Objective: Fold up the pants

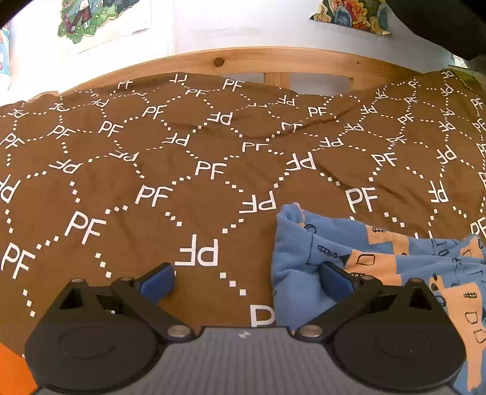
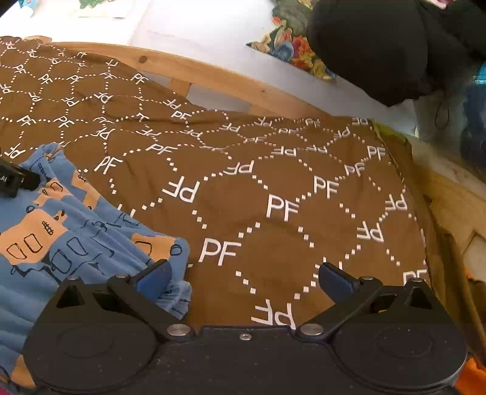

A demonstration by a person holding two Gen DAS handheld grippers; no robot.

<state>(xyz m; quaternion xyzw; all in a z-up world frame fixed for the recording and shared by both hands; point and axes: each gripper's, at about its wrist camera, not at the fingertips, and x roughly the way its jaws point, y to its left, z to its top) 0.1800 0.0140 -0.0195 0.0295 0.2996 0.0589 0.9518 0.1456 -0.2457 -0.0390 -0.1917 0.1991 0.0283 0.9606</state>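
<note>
Blue pants (image 1: pixel 379 261) with orange patches and dark line drawings lie crumpled on a brown bedspread. In the left wrist view they fill the lower right; my left gripper (image 1: pixel 247 278) stands open, its right finger just over the pants' left edge, its left finger over bare bedspread. In the right wrist view the pants (image 2: pixel 70 231) lie at the lower left. My right gripper (image 2: pixel 244 278) is open too, its left finger over the pants' right corner and nothing between the pads. The other gripper's black tip (image 2: pixel 15 179) shows at the left edge.
The brown bedspread (image 1: pixel 152 170) printed with white PF letters covers a bed with a wooden rail (image 1: pixel 243 59) along the far side. A white wall with colourful pictures (image 1: pixel 100 18) is behind. A dark bundle (image 2: pixel 373 45) hangs at the upper right, and the wooden bed edge (image 2: pixel 449 200) runs down the right.
</note>
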